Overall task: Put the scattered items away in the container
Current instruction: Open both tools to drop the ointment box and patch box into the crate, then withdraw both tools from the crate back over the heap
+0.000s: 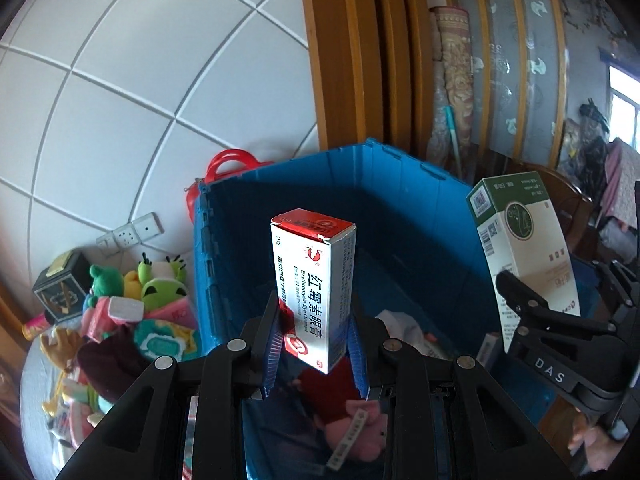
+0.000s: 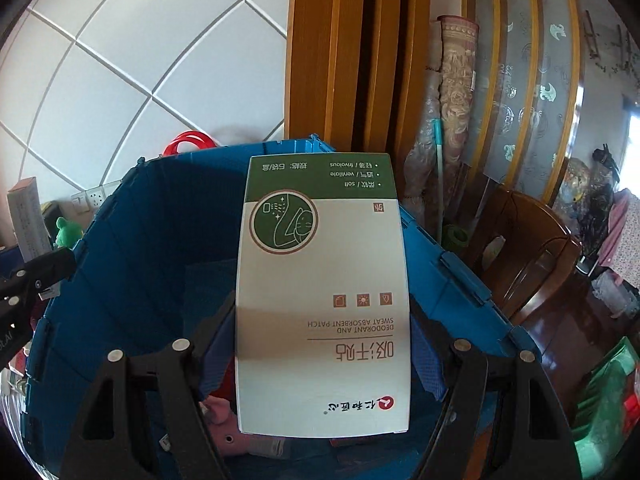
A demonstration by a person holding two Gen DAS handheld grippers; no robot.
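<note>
— Now, what is held over the blue crate [image 1: 400, 208]?
— An ointment box [image 1: 314, 280] is clamped upright in the left tool [image 1: 314, 340]; a sweat-patch box [image 2: 324, 300] is gripped by the right tool [image 2: 320, 360].
— How is release best done?
— Each box should be lowered inside, clear of the walls, before being let go.

Toy pile [image 1: 120, 320] lies left of the crate [image 1: 280, 184]; chair [image 2: 532, 256] right.

Narrow red-and-white cardboard carton [image 1: 316, 292]: "红霉素眼膏", "Erythromycin Eye Ointment". Flat green-and-white cardboard box [image 2: 324, 300]: "DEODORANT AND SWEAT ABSORBENT PATCH", "吸汗贴", "soft", "ventilate". Black plastic gripper body [image 1: 556, 372]: "DAS".
</note>
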